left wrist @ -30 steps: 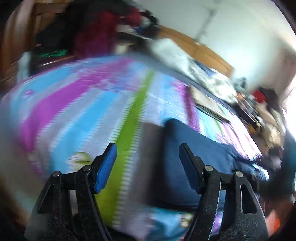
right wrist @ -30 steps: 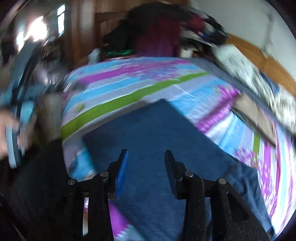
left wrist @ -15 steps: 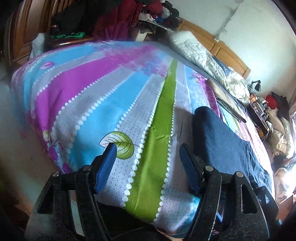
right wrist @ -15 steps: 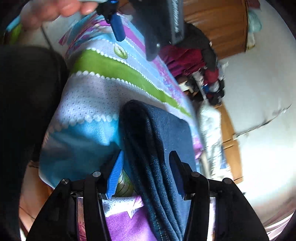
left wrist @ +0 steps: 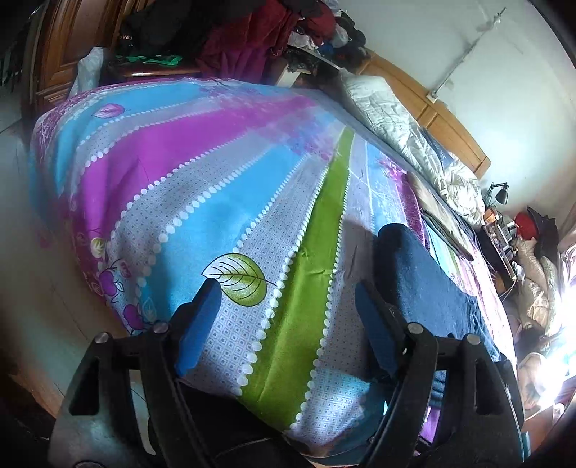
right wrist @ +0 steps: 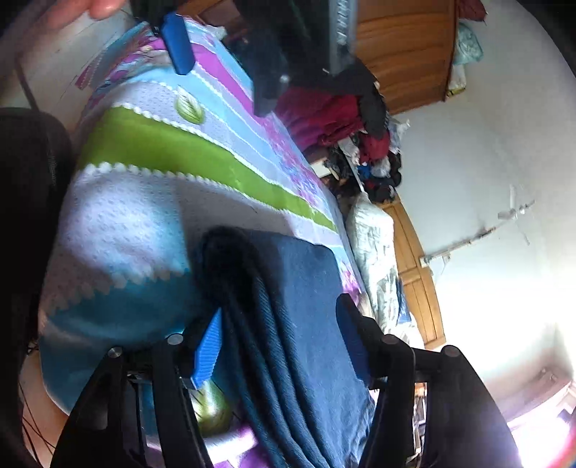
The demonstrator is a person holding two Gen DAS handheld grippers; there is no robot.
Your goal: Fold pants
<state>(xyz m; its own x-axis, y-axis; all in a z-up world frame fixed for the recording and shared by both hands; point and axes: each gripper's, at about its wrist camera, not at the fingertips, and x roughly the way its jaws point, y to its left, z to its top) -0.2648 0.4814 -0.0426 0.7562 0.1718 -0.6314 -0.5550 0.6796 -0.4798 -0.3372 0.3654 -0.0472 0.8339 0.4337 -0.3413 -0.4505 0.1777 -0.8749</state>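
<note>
The dark blue pants (left wrist: 424, 288) lie folded in a thick stack on the striped bed sheet (left wrist: 223, 194), near the bed's front edge. My left gripper (left wrist: 288, 324) hovers open over the green stripe, just left of the pants, with nothing between its blue pads. In the right wrist view the camera is rolled sideways. There my right gripper (right wrist: 280, 345) is open and straddles the layered edge of the pants (right wrist: 302, 309) without closing on it. One blue pad (right wrist: 176, 43) of the left gripper and a hand (right wrist: 100, 9) show at the top.
A white quilt (left wrist: 396, 118) lies along the wooden headboard (left wrist: 446, 118). A pile of dark and red clothes (left wrist: 244, 39) sits beyond the bed's far end. A cluttered side table (left wrist: 504, 237) stands at the right. The bed drops off just under the grippers.
The left gripper has shifted left off the pants onto bare sheet. The right gripper has rolled sideways and dropped to the pants' layered edge, its jaws now spread a little wider.
</note>
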